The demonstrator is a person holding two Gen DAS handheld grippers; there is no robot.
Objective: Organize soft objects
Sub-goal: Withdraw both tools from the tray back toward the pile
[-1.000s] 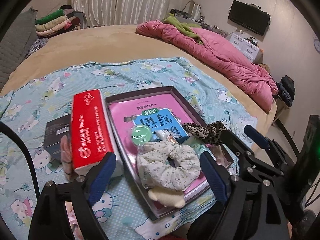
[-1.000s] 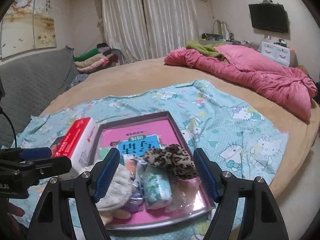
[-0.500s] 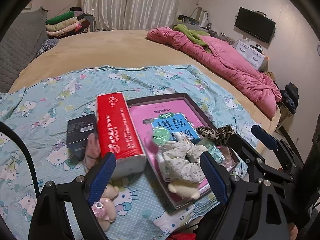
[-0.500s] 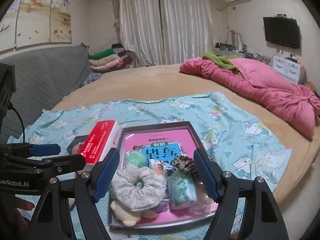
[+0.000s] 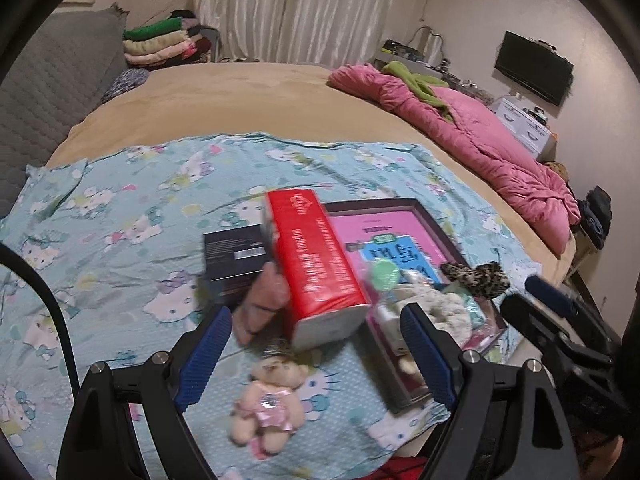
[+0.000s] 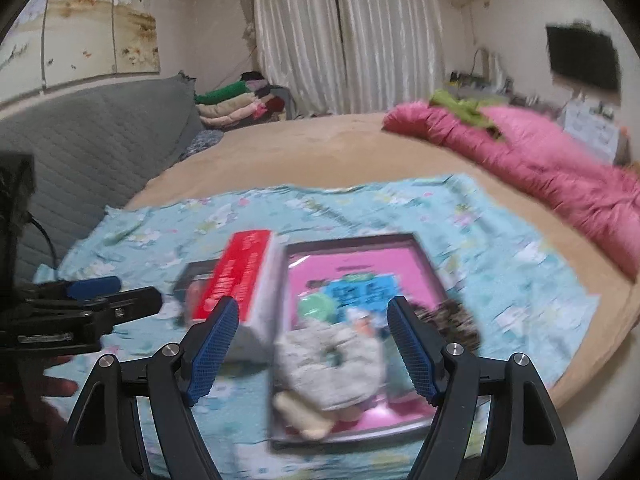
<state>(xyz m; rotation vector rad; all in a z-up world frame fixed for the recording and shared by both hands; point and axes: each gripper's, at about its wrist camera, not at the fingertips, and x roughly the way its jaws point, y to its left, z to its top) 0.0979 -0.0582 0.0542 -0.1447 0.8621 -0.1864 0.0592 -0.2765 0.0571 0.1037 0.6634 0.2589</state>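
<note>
While both grippers' fingers (image 5: pixel 206 354) gape wide and empty, bear (image 5: pixel 266 404) lies beside tray (image 5: pixel 416 210) on bed.

Your soft things sit in two spots. In the tray (image 5: pixel 430 220), at its near end, lie a pale floral scrunchie (image 5: pixel 438 306), a leopard-print scrunchie (image 5: pixel 476 274) by the right rim, and a cream plush piece (image 6: pixel 304 412). On the sheet (image 5: pixel 120 220), just left of the tray's near corner, lies a small pink-dressed teddy bear (image 5: pixel 266 404), face up.
</note>
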